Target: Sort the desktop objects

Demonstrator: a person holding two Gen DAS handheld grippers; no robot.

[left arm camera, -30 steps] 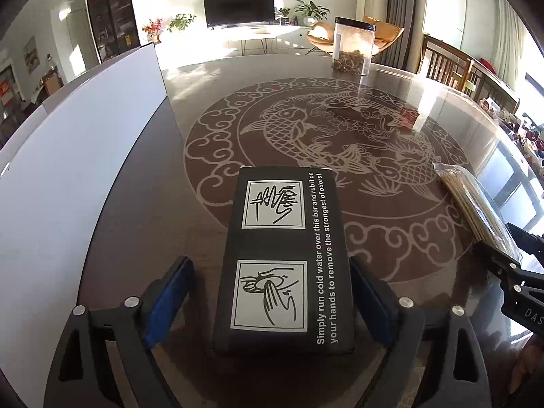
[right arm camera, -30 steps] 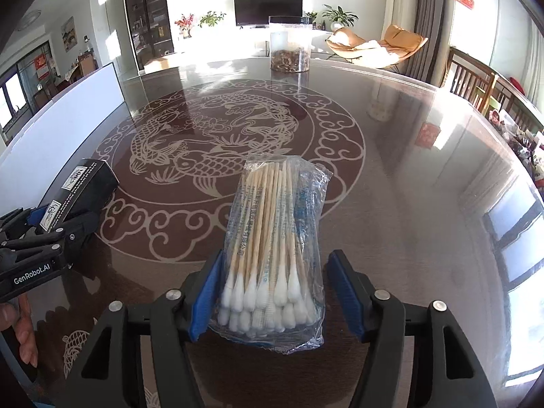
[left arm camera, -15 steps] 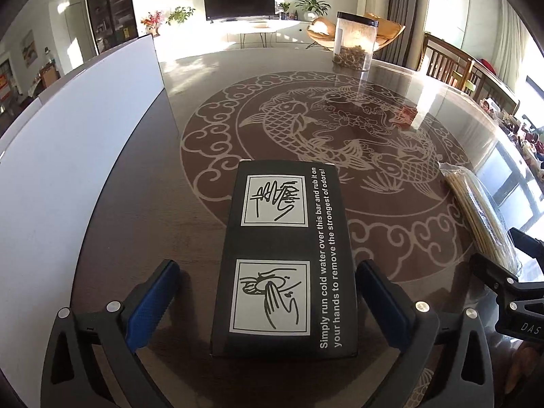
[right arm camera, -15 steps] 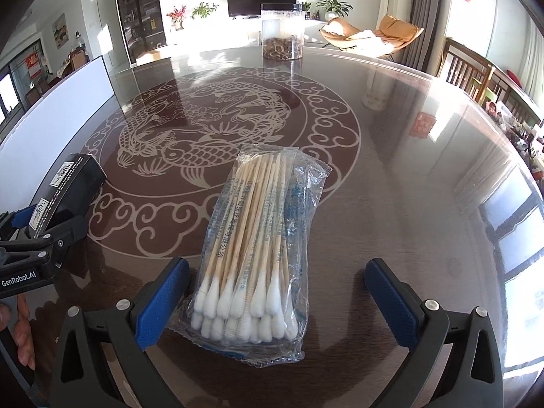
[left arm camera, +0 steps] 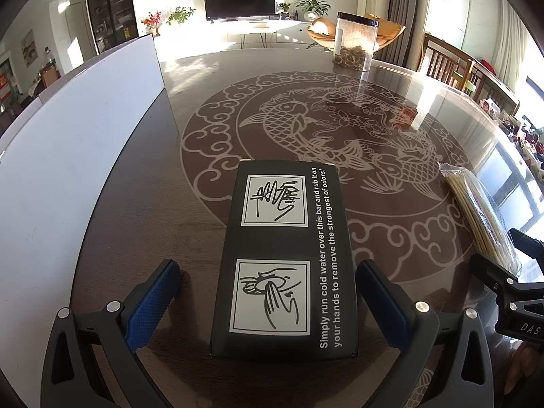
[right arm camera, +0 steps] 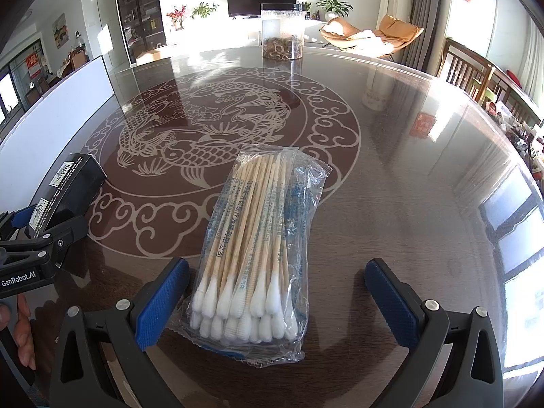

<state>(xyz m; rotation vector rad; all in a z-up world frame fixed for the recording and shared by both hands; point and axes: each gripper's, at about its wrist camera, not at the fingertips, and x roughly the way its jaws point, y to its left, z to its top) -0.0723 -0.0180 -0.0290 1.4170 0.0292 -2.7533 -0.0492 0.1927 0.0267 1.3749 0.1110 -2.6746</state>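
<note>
Right wrist view has the right gripper (right arm camera: 277,297) gaping wide around the cotton swab bag (right arm camera: 260,248), untouched, long axis straight ahead, while the black box (left arm camera: 284,258) left of it sits between the left gripper (left arm camera: 267,301)'s open jaws.

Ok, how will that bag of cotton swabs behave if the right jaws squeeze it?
The bag of cotton swabs looks light. Its thin, crinkled plastic film will probably slip and buckle. The wooden sticks inside look loosely packed, so they may shift under pressure, though they should keep the bag stiff lengthwise.
</note>
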